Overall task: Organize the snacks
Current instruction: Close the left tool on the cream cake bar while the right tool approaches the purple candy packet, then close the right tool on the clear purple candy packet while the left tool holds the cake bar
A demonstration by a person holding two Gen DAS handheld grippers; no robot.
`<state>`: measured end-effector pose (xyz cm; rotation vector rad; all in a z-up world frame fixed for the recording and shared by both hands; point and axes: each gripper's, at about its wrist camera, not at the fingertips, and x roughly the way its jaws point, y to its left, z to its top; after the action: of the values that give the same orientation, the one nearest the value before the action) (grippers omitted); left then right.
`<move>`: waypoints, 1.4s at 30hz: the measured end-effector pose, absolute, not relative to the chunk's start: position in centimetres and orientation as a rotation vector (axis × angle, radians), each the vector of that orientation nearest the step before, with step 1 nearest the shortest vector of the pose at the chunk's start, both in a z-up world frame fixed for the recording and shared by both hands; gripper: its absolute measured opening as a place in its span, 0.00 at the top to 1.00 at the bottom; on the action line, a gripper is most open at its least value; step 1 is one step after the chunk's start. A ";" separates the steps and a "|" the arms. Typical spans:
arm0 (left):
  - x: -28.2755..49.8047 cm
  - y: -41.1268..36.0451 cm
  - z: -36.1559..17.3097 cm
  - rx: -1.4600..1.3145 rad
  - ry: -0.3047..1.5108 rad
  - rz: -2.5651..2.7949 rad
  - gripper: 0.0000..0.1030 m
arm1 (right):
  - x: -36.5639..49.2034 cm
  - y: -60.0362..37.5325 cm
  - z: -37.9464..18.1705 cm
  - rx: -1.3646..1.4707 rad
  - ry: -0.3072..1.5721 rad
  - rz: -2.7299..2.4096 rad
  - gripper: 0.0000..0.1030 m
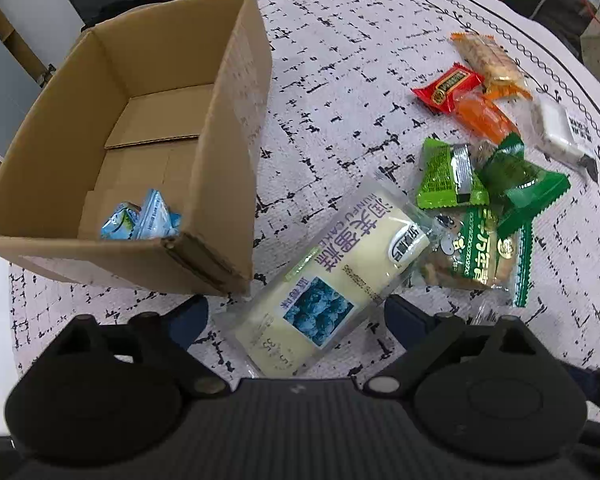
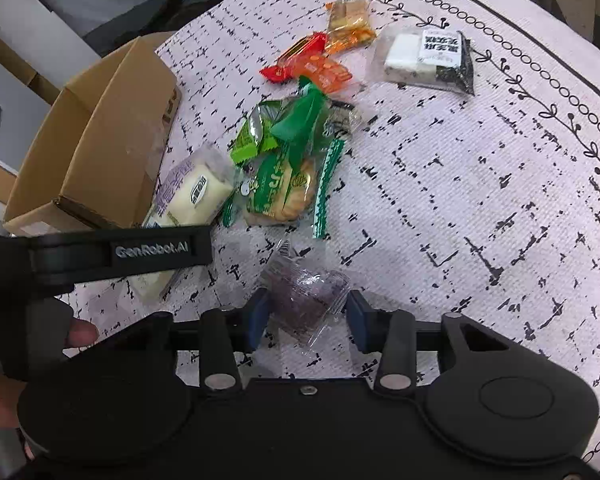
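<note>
The tablecloth (image 2: 460,208), white with black dashes, was the largest thing in view, and the cardboard box (image 1: 228,128) stood open on it as the landmark for all else. Inside the box, against its near wall, lay 2 small blue packets (image 1: 140,222). Just outside the box's near right corner lay the long cream cake pack (image 1: 324,284), and beyond that, further from the box, a heap of green snack packs (image 1: 480,208). Farthest from the box sat the red and orange packets (image 1: 464,96) and a white block in clear wrap (image 2: 420,60).

The left gripper (image 1: 296,312) hovered low over the cake pack with its tongs spread wide to either side of it, not touching it. The right gripper (image 2: 306,316), well away from the box, had its blue tongs either side of a small clear packet of dark snack (image 2: 304,300); both pads appeared to meet the wrapper, so it looked pinched.

The main risk, as I judged it, was the crinkly clear wrapper slipping out on the way to the box, since only film might be caught. The left tongs could also snag the box corner while closing. A person's hand (image 2: 4,384) held the left tool.
</note>
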<state>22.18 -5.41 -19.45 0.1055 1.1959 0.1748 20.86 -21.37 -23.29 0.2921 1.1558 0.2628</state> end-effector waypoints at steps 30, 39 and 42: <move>18.4 -5.7 -15.8 0.017 1.131 0.094 0.66 | 20.3 -22.4 -22.0 0.370 1.102 0.282 0.45; 19.0 -5.2 -17.2 -0.022 1.205 0.100 0.65 | 20.7 -21.8 -23.3 0.311 1.121 0.252 0.44; 19.1 -5.3 -17.5 -0.015 1.215 0.084 0.62 | 20.7 -21.4 -23.5 0.259 1.123 0.246 0.53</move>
<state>19.14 -5.34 -17.45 -0.0148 1.2147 0.0842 20.69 -21.41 -23.51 0.2591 1.1234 0.2462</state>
